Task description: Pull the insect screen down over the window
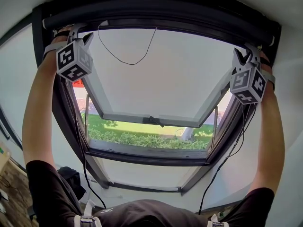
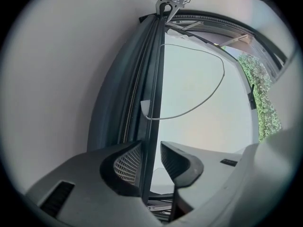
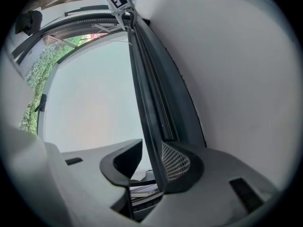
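Overhead, dark screen bar [image 1: 156, 18] not yet pulled down.
Left gripper [image 2: 149, 148] and right gripper [image 3: 151, 145] straddle it (jaws apart, unclamped).

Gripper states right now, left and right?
Left gripper: open, screen bar between its jaws.
Right gripper: open, screen bar between its jaws too.
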Demonstrator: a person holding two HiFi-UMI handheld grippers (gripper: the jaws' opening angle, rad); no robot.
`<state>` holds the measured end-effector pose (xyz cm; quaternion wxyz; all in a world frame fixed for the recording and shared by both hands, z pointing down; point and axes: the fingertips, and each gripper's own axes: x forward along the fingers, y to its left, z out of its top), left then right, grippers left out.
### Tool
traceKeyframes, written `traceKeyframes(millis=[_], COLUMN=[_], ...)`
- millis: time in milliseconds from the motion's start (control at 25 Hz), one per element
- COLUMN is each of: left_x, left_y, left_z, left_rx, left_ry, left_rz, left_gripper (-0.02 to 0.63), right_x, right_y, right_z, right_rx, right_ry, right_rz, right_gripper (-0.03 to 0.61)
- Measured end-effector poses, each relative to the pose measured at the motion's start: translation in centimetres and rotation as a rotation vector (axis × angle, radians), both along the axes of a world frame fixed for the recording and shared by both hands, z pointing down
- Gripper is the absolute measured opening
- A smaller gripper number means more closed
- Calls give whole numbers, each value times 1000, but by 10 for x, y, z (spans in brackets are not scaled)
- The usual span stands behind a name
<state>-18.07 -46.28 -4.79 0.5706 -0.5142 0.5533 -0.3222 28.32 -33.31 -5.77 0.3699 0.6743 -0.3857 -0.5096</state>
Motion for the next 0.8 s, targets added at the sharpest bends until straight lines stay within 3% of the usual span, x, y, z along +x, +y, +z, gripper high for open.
traceKeyframes(millis=[600, 720, 800], left_x=[0, -2, -3], left_y=[1, 1, 2], left_z=[4, 6, 6], left_rx=[-7, -1, 17], left_ry=[-60, -50, -36], left_rz=[-42, -40, -37], left_gripper=[115, 117, 117], right_x=[2, 5, 3], right_y=[-19, -23, -25], right_z=[5, 11, 13], right_rx=[-76, -91, -88], right_ry=[63, 117, 100], right_rz=[75, 122, 106], right_gripper=[143, 164, 176])
